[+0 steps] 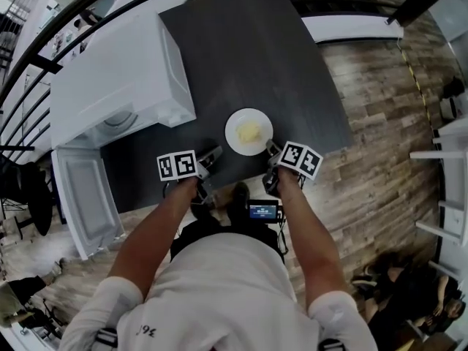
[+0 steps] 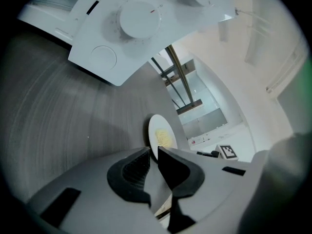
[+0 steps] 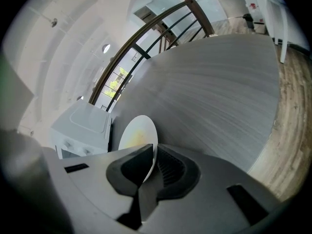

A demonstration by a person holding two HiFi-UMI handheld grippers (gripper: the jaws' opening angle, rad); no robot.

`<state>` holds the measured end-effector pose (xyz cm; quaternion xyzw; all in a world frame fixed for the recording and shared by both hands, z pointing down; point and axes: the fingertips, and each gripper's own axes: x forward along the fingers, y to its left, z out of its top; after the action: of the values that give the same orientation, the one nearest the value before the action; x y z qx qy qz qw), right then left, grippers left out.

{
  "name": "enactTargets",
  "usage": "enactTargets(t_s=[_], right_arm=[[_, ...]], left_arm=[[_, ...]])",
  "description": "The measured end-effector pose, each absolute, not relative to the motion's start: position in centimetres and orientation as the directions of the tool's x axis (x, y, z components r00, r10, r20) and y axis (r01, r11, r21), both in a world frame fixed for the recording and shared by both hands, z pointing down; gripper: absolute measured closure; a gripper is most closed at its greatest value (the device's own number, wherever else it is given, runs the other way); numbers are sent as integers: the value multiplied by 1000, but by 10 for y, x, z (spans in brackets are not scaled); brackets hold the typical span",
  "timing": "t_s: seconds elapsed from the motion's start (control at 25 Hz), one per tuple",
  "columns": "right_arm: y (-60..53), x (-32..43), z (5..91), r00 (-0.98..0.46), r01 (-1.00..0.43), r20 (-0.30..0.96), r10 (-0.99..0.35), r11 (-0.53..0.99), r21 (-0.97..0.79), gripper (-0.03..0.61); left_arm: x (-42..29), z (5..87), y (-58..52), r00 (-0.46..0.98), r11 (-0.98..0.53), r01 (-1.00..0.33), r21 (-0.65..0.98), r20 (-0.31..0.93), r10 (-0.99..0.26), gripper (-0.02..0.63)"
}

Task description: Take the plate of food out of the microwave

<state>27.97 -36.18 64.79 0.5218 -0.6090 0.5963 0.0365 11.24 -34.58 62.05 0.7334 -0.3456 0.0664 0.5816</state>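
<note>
There's the white plate [image 1: 248, 131], yellow food [image 1: 251, 132] heaped in its middle, out over the dark table [image 1: 270, 57] and caught right between the two grippers! The left gripper [image 2: 153, 152] has its jaws pinched narrow on the near rim, and the right gripper [image 3: 153, 156] clamps the opposite rim the same way. Ahead and to the left of the left gripper stands the white microwave [image 1: 117, 79], its door [image 1: 84, 196] hanging open.
</note>
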Motion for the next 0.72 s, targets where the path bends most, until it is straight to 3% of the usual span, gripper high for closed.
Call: enactTargets(t_s=[0.2,0.28,0.4,0.72], right_arm=[[-366,286,644,-413,-723,671,-615,-227,-653,555],[-367,289,643,-402,-740,676,-618,-215,-637,503],[-368,294,641,-381,-764,685,-621,-205,-611,488],[-364,309,625,-352,-796,679,-644,-176,-580,486]], left_arm=[[113,599,-344,773,-132,-542,830,432,-464,580],[113,594,-344,778,-143,-533,834,416,-471,580],[114,588,-345,782,-159,-524,837,399,-480,580],[114,570,-347,780,-193,-509,839,355,-515,580]])
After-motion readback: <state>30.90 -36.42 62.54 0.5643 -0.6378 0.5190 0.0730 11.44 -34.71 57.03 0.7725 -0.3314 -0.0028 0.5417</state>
